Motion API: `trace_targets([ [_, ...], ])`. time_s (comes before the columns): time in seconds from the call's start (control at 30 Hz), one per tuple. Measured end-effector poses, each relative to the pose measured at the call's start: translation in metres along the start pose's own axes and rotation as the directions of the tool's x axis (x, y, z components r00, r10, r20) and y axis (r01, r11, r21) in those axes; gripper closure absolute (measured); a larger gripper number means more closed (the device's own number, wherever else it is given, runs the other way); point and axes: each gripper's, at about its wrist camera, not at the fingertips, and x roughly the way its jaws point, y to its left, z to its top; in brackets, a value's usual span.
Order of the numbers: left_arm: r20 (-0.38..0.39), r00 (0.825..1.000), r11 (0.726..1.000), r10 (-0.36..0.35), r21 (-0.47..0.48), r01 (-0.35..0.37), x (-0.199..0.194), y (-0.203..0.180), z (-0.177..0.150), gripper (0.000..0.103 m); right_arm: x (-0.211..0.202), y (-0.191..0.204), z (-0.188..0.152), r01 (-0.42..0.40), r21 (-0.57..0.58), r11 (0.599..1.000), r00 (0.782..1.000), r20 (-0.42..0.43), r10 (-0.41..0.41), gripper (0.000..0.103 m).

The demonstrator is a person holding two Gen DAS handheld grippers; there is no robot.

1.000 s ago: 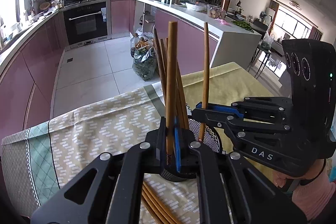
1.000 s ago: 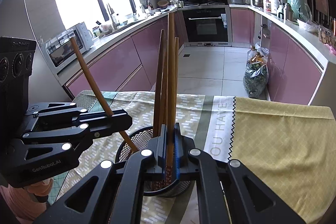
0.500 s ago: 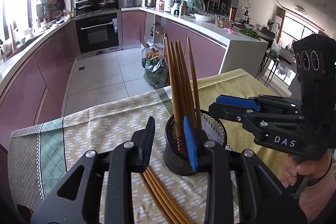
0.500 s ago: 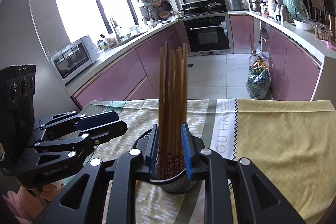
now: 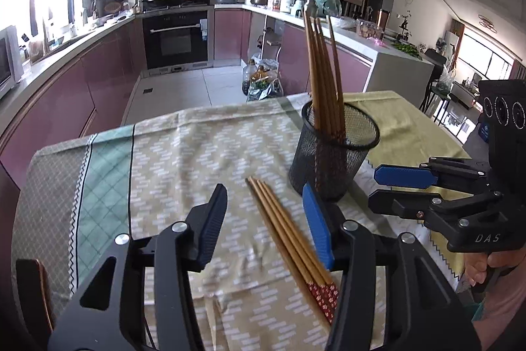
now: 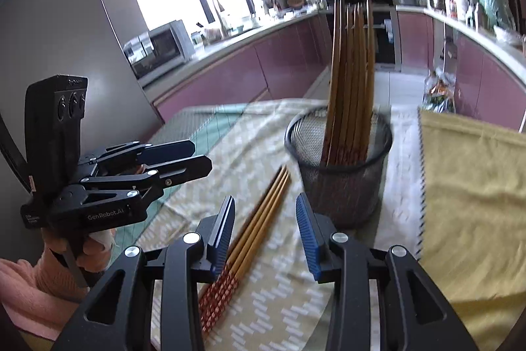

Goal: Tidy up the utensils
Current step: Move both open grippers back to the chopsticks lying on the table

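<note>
A black mesh cup (image 5: 332, 153) stands on the tablecloth with several wooden chopsticks (image 5: 323, 78) upright in it; it also shows in the right wrist view (image 6: 342, 166) with its chopsticks (image 6: 351, 78). Several more chopsticks (image 5: 289, 236) with red patterned ends lie flat on the cloth in front of the cup, also in the right wrist view (image 6: 253, 232). My left gripper (image 5: 266, 222) is open and empty above the lying chopsticks. My right gripper (image 6: 264, 232) is open and empty, just short of the cup and over the lying chopsticks.
The table carries a patterned cloth (image 5: 184, 153) and a yellow cloth (image 6: 470, 203) on the right. Beyond the far table edge is the kitchen floor (image 5: 184, 91), purple cabinets and an oven. A chair back (image 5: 33, 288) shows at the left.
Both grippers let go of their chopsticks into the mesh cup, opened wide and drew back and down toward the chopsticks lying on the cloth.
</note>
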Motion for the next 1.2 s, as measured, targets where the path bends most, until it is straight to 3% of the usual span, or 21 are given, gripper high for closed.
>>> trace_targets([
  [0.27,-0.113,0.994,0.999,-0.007,-0.041,0.002,0.022,0.015,-0.041,0.056,0.036,0.011,-0.028,0.047,-0.012,0.999,0.993,-0.109,-0.048,0.066],
  [0.6,-0.165,0.986,0.999,-0.010,-0.044,0.002,0.036,0.009,-0.049,0.056,0.048,0.020,-0.039,0.075,-0.033,0.997,0.987,-0.140,-0.079,0.066],
  [1.2,-0.181,0.983,0.999,-0.023,-0.041,0.016,0.045,0.005,-0.050,0.056,0.053,0.024,-0.043,0.123,-0.073,0.990,0.980,-0.148,-0.132,0.067],
])
